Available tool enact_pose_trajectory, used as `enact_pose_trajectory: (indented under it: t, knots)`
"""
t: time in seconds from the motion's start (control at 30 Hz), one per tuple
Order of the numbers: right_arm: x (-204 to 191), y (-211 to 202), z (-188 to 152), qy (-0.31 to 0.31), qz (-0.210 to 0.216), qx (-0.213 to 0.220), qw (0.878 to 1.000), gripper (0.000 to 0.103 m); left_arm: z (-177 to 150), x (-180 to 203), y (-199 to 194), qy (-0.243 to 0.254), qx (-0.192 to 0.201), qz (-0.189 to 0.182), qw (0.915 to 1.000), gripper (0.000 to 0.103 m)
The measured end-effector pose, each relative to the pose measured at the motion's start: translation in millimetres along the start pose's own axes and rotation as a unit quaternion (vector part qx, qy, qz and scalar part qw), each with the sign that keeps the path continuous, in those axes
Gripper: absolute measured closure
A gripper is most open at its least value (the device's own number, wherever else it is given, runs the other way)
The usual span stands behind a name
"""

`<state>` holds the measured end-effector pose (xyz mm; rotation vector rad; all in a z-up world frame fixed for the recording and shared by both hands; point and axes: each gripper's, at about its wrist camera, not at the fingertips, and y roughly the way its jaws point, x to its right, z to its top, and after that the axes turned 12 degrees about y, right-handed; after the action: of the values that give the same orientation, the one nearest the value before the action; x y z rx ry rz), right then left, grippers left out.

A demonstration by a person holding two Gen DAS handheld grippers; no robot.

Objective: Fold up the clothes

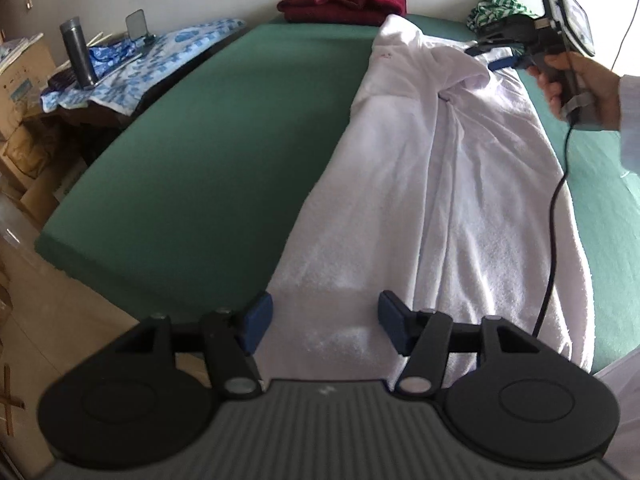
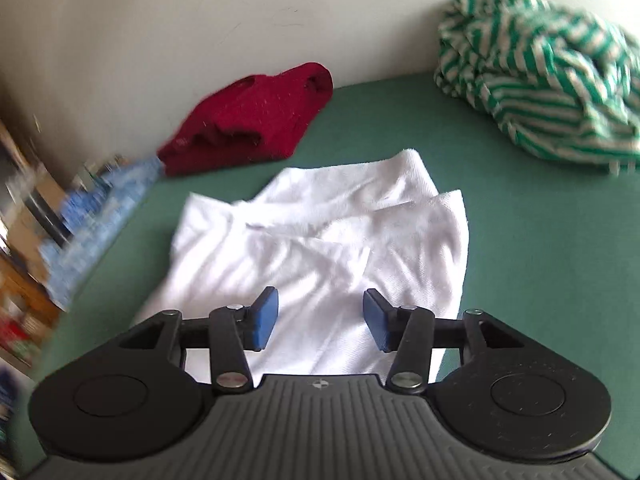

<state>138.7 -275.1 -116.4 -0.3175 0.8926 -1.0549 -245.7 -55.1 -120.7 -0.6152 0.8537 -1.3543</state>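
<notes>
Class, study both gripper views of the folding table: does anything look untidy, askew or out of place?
Yes. The striped garment sits crumpled in a heap at the far right corner of the green table, while the red garment beside it is folded. The white garment lies lengthwise, bunched and creased near its far end.

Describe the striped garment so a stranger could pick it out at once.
Start at the green table against the wall. In its far right corner sits a crumpled green-and-white striped garment. Unlike the folded dark red garment and the long white garment, it alone is patterned and unfolded.
</notes>
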Motion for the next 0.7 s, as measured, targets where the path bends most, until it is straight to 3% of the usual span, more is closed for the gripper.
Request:
enact_pose_trajectory:
  t: [0.03, 0.07, 0.1, 0.13, 0.23, 0.33, 0.43, 0.47, 0.53, 0.57, 0.6, 0.63, 0.7]
  knots:
    - [-3, 4, -3, -0.018, -0.006, 0.011, 1.000, 0.052, 1, 0, 0, 0.003, -0.002, 0.001, 1.0000, 0.040]
    - [-5, 6, -4, -0.032, -0.010, 0.020, 0.999, 0.061, 2, 0, 1, 0.007, -0.005, 0.002, 1.0000, 0.040]
    - [-6, 4, -2, -0.034, -0.010, 0.026, 0.999, 0.102, 2, 0, 1, 0.007, -0.006, 0.002, 1.0000, 0.039]
    - [-6, 2, 1, -0.030, -0.006, 0.033, 0.999, 0.097, 3, -1, 1, 0.007, -0.007, 0.003, 0.9999, 0.039]
    - [4, -14, 12, 0.013, 0.011, 0.076, 0.997, 0.100, 2, 1, 1, 0.007, -0.007, 0.007, 0.9999, 0.040]
    - [8, -14, 25, 0.012, -0.022, 0.095, 0.995, 0.100, 1, 2, 1, 0.004, -0.005, 0.009, 0.9999, 0.040]
    - [17, 16, 27, 0.017, -0.048, 0.037, 0.998, 0.099, 1, 2, 0, 0.004, -0.004, 0.010, 0.9999, 0.039]
    - [17, 17, 26, 0.009, -0.050, 0.039, 0.998, 0.102, 1, 2, 0, 0.005, -0.004, 0.011, 0.9999, 0.039]
    - [13, 10, 25, -0.003, -0.068, 0.046, 0.997, 0.097, 1, 4, -1, 0.010, -0.004, 0.016, 0.9998, 0.038]
    - [9, 4, 25, -0.007, -0.080, 0.050, 0.995, 0.080, 0, 4, -1, 0.011, -0.004, 0.018, 0.9998, 0.037]
    - [6, -4, 25, -0.005, -0.080, 0.050, 0.996, 0.056, 0, 4, -1, 0.011, -0.003, 0.020, 0.9997, 0.037]
    - [6, -14, 24, 0.009, -0.053, 0.042, 0.998, 0.048, 0, 4, -1, 0.011, -0.003, 0.021, 0.9997, 0.037]
    - [7, -27, 15, 0.022, -0.022, 0.015, 0.999, 0.045, 0, 5, -1, 0.009, -0.002, 0.021, 0.9997, 0.037]
